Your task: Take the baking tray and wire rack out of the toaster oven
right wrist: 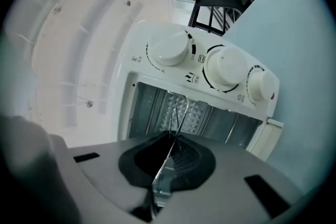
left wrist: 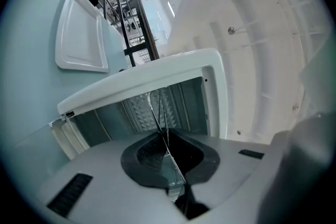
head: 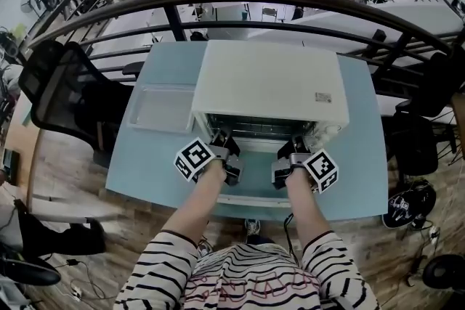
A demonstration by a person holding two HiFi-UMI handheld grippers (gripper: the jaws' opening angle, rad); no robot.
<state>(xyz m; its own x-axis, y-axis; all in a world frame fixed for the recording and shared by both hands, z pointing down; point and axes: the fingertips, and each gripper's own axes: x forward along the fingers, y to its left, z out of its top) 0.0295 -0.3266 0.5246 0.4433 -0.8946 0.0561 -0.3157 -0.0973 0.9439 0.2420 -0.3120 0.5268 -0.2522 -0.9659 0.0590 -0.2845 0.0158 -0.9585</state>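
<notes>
A white toaster oven [head: 269, 83] stands on the light blue table [head: 363, 156] with its door [head: 256, 191] folded down toward me. The wire rack [head: 258, 130] lies inside the opening. My left gripper [head: 220, 144] and right gripper [head: 298, 147] sit side by side at the rack's front edge. In the left gripper view the rack's thin wire [left wrist: 157, 107] runs between the closed jaws of that gripper [left wrist: 167, 136]. The right gripper view shows the same wire [right wrist: 181, 110] pinched by that gripper [right wrist: 170, 141]. A pale baking tray [head: 161, 107] lies on the table left of the oven.
The oven's three knobs [right wrist: 226, 68] are at the right of its opening. A black office chair [head: 65, 91] stands left of the table and a dark curved railing [head: 290, 0] runs behind it. A dark bag [head: 408, 203] lies on the floor at the right.
</notes>
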